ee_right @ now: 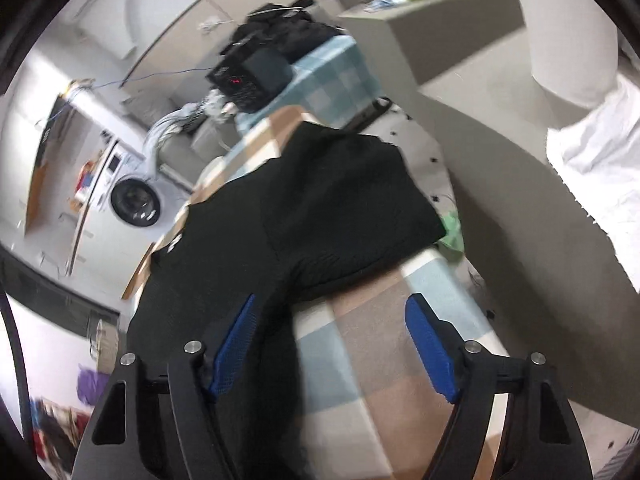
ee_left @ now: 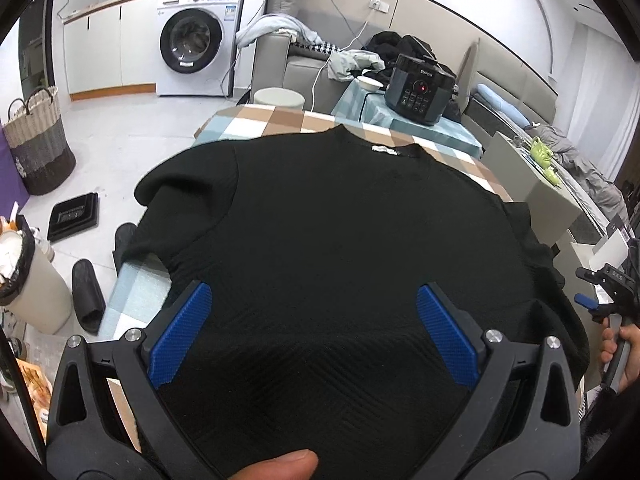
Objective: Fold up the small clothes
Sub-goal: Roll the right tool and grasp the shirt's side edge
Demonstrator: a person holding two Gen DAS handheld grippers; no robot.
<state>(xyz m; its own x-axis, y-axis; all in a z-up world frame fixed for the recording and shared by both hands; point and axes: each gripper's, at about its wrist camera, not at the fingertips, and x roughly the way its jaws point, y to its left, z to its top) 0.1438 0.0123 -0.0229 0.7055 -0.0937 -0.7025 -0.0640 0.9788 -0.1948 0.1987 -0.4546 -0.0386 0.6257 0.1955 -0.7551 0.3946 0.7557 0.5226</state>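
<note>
Folding looks barely begun: black ribbed knit top (ee_left: pixel 340 240) lies spread flat on the checked-cloth surface (ee_right: pixel 360 360), sleeves out. Left claw (ee_left: pixel 314 334) hovers spread over its hem; right claw (ee_right: pixel 330 350) gapes beside its edge, gripping nothing.

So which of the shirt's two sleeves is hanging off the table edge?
The sleeve on the left in the left wrist view: it droops past the checked tablecloth over the floor, while the other sleeve lies on the table.

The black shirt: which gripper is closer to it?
Left. The left gripper is open right over the black shirt, fingers on either side of the fabric. The right gripper is open at its edge, mostly over the checked tablecloth.
</note>
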